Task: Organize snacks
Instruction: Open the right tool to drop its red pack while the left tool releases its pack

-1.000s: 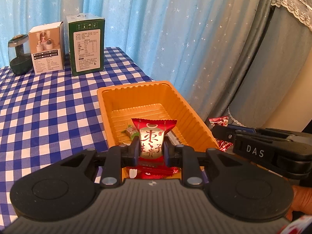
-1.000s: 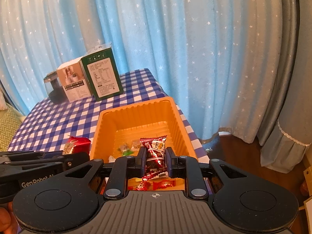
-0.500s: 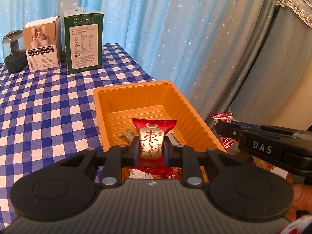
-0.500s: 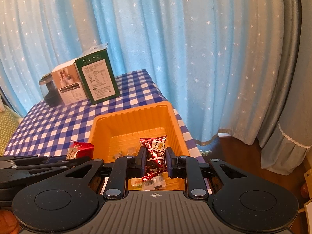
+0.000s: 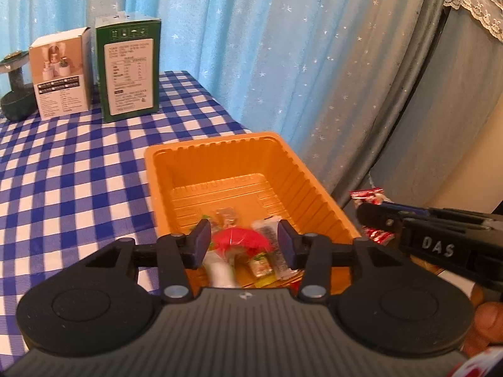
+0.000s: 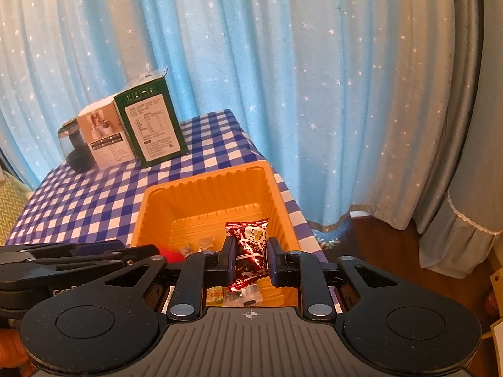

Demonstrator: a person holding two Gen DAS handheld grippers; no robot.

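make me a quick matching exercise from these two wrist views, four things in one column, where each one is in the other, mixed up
Things:
1. green box
2. dark red snack packet
3. blurred red and white snack packet
4. orange tray

Places:
A. pinched in the right claw
B. dropping between the opening pads of the left claw
C. standing at the far end of the checked tablecloth
D. near the table edge beside the curtain

Pairs: 1-C, 2-A, 3-B, 4-D

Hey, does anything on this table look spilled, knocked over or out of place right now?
Nothing looks spilled or toppled. The only oddity is a blurred red packet dropping between the opening jaws of the left gripper into the orange tray. The green box and white box stand upright.
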